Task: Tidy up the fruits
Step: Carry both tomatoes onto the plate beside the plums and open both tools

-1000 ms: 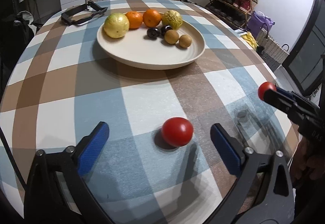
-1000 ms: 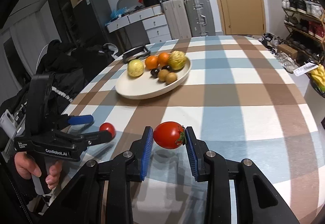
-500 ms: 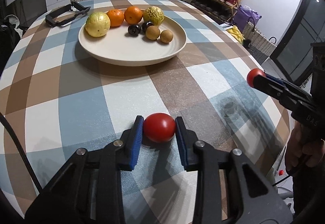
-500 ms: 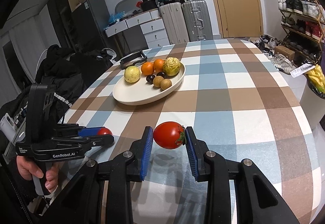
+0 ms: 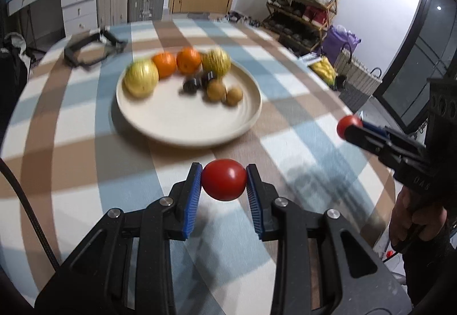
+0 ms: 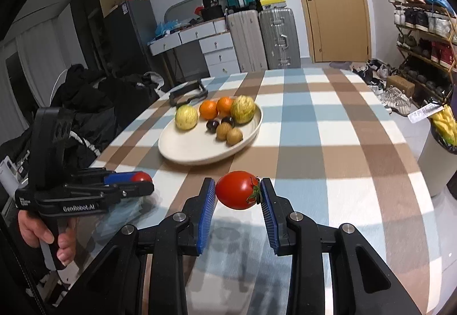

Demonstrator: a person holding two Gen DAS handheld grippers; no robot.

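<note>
We have a tomato in each gripper. The left gripper (image 5: 224, 182) is clenched on a smooth red tomato (image 5: 224, 179), blue pads pressing both flanks; it looks clear of the checked worktop (image 5: 71, 149), with a shadow below it. The right gripper (image 6: 237, 192) grasps a second tomato (image 6: 237, 190), green calyx turned toward the right-hand pad, also held above the cloth.

The plate (image 6: 182, 152) sits further in on the worktop, well apart from both grippers. Along its far side: two yellowish round fruits, two oranges (image 6: 216, 108), two dark plums, two small brown fruits. Its near half is bare. The left wrist view is blurred around the plate, so detail there comes from the right wrist view. A black frame-like object (image 6: 187, 95) lies beyond the plate.

Step in hand, as we judge it: pick-up done on both sides, carry to the plate about to start.

Next move calls for bringing each tomato over the near rim, lowering it onto the bare part, and releasing gently. Round fruit may roll; setting the tomatoes side by side should steady them.
</note>
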